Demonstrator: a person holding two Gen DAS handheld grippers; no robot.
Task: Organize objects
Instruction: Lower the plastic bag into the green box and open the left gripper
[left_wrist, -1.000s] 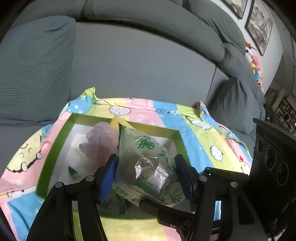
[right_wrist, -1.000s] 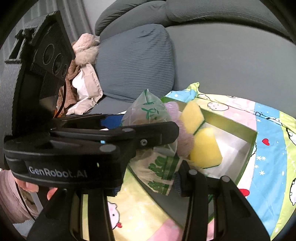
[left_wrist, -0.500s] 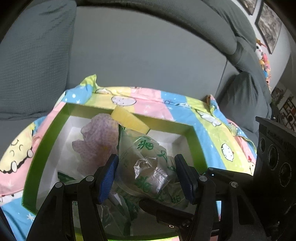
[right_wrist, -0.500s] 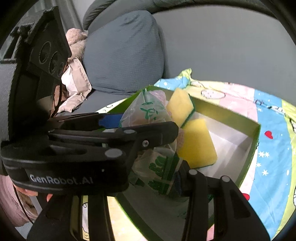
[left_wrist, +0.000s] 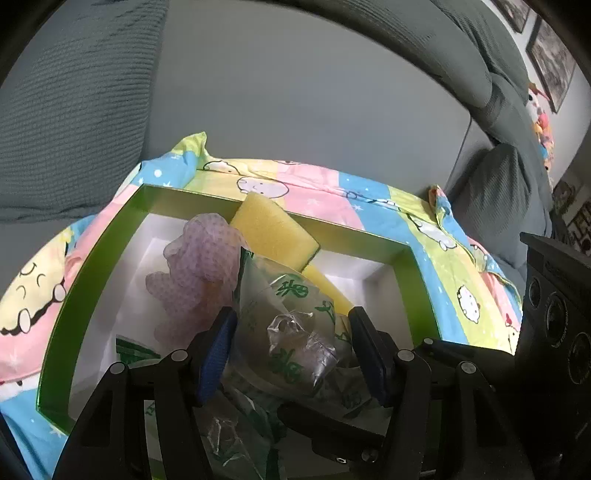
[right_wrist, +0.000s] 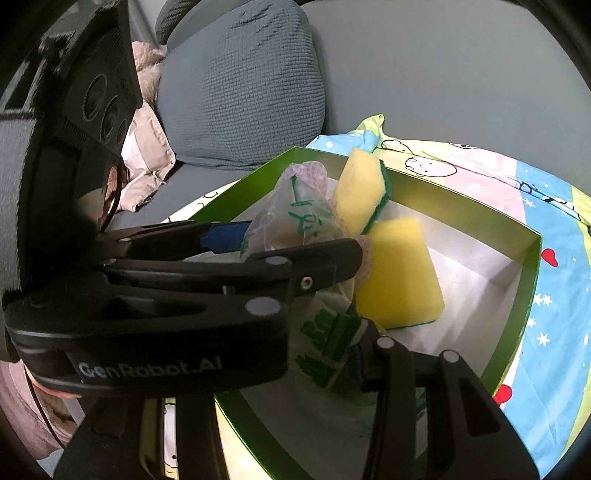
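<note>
We're over the green box (left_wrist: 92, 266) on the patterned blanket (left_wrist: 332, 192). Both tools grip one printed plastic bag (left_wrist: 291, 325): left gripper (left_wrist: 291, 350) around its bulk, right gripper (right_wrist: 347, 332) pinching its near end. Release unevenly and it could snag the near rim; open floor lies right.

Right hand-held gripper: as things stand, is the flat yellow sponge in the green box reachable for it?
Probably not yet. The right hand-held gripper is shut on the green-printed plastic bag, shared with the left hand-held gripper, which crosses in front. The flat sponge lies just beyond, uncovered.
</note>
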